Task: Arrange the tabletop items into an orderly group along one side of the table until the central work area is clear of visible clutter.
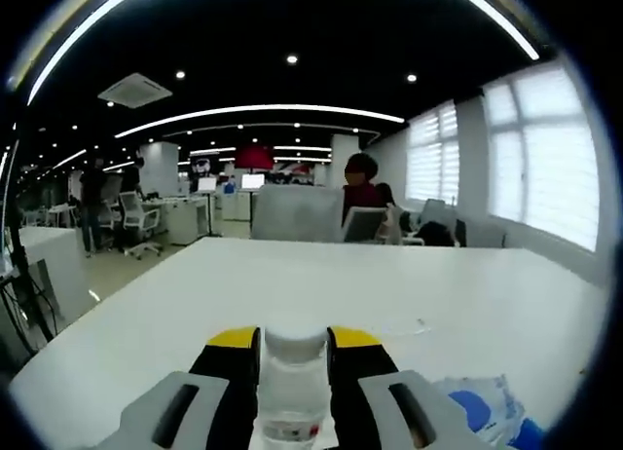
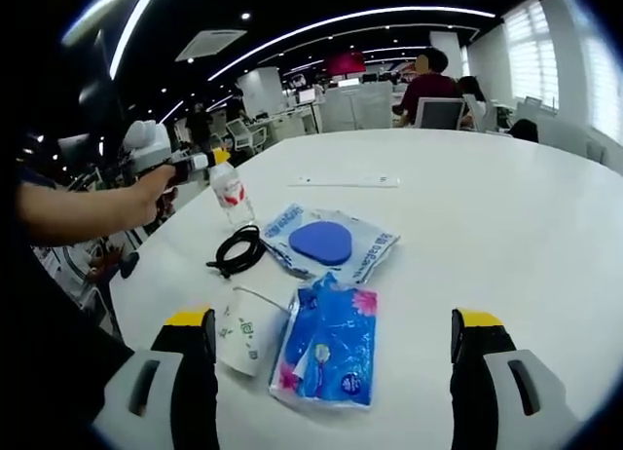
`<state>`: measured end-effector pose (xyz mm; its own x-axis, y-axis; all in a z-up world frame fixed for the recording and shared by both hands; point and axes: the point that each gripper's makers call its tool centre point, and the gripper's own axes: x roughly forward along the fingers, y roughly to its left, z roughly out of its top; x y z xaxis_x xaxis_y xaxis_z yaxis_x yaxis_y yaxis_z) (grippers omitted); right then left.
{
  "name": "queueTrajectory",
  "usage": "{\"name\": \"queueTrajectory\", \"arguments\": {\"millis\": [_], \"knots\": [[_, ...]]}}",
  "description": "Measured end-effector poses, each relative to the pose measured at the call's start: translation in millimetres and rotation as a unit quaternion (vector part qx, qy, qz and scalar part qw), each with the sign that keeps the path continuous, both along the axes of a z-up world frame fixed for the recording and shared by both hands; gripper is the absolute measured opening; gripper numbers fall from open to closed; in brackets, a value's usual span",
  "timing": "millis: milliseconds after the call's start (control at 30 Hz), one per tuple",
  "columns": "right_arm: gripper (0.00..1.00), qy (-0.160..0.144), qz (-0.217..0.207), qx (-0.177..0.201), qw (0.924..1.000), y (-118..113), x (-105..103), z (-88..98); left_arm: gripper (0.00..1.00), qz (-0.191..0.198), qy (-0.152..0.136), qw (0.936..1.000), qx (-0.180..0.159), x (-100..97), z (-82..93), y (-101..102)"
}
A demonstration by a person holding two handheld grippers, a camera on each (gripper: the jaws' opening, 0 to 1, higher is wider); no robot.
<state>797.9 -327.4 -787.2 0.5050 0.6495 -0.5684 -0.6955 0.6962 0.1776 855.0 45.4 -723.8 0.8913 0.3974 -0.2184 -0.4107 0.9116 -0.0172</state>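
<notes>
Left gripper (image 1: 293, 357): we log jaws closed on clear water bottle (image 1: 292, 382), held above white table (image 1: 389, 284) near its left edge. Right gripper (image 2: 331, 348): jaws wide apart, holding nothing. On table ahead of it we list blue tissue pack (image 2: 331, 348), white paper cup (image 2: 248, 331) on its side (touching pack), bagged blue item (image 2: 326, 243), black cable coil (image 2: 238, 250).

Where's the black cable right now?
In the right gripper view, the coiled black cable lies on the table's left part, between the held bottle and the clear pouch.
</notes>
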Motion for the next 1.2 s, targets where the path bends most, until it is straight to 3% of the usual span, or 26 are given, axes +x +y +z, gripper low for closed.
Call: {"name": "queueTrajectory", "arguments": {"millis": [100,433,700,967,1033,1200], "knots": [[0.96,0.002,0.001,-0.003,1.0000,-0.4,-0.2,-2.1,0.21,-0.008,0.004,0.9998,0.017,0.8,0.9,-4.0],[0.96,0.006,0.001,-0.008,1.0000,-2.1,0.0,-6.3,0.18,-0.037,0.020,0.9989,0.023,0.7,2.6,-6.7],[0.95,0.003,-0.006,-0.006,1.0000,-4.0,0.5,-4.5,0.17,-0.083,0.038,0.9950,0.042,9.3,2.9,-12.2],[0.95,-0.001,-0.022,-0.001,0.9998,-8.9,1.7,-1.7,0.16,-0.127,0.043,0.9907,0.021,11.3,6.4,-4.8],[0.95,-0.002,-0.027,-0.001,0.9996,-10.1,1.5,-1.5,0.16,-0.157,0.027,0.9872,0.000,15.0,12.6,-5.9],[0.95,-0.003,-0.032,0.001,0.9995,-9.2,-1.3,0.1,0.16,-0.244,0.017,0.9693,-0.020,19.1,29.9,-7.7]]}}
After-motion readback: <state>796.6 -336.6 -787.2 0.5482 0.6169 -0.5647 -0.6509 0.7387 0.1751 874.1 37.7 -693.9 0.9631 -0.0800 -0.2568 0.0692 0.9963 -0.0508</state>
